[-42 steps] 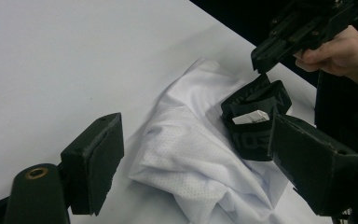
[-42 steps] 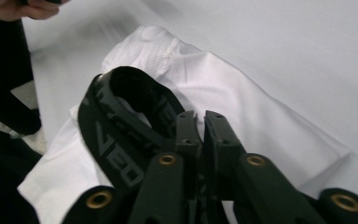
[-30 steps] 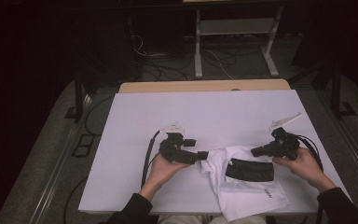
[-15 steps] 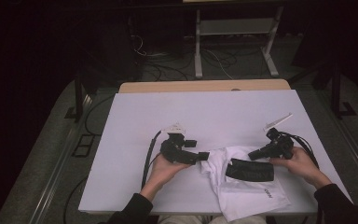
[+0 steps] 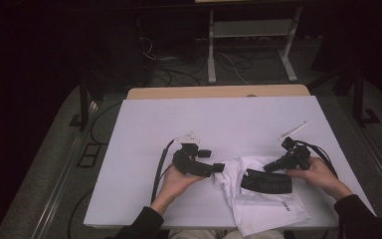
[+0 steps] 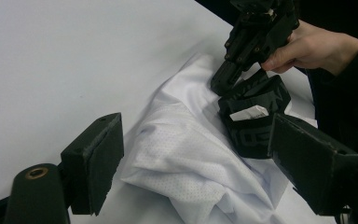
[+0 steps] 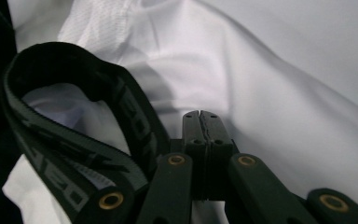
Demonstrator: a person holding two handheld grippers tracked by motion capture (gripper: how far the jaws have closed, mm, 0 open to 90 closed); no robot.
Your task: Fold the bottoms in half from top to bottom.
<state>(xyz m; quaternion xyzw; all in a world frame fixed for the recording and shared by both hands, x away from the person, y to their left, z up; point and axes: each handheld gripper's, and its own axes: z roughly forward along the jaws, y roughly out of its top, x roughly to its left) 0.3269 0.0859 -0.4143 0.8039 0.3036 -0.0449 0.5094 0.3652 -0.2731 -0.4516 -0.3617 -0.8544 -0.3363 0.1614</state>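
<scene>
Hidden and cut-off parts at the desk

The near end of the white shirt (image 5: 258, 199) hung past the desk (image 5: 219, 119) edge and was cut off at the bottom of the high view. The small dark print on it was too tiny to read. The room behind the desk was too dark to make out. In the right tool view, the black collar band (image 7: 65, 135) ran off the left edge, and its letters were blurred.
</scene>
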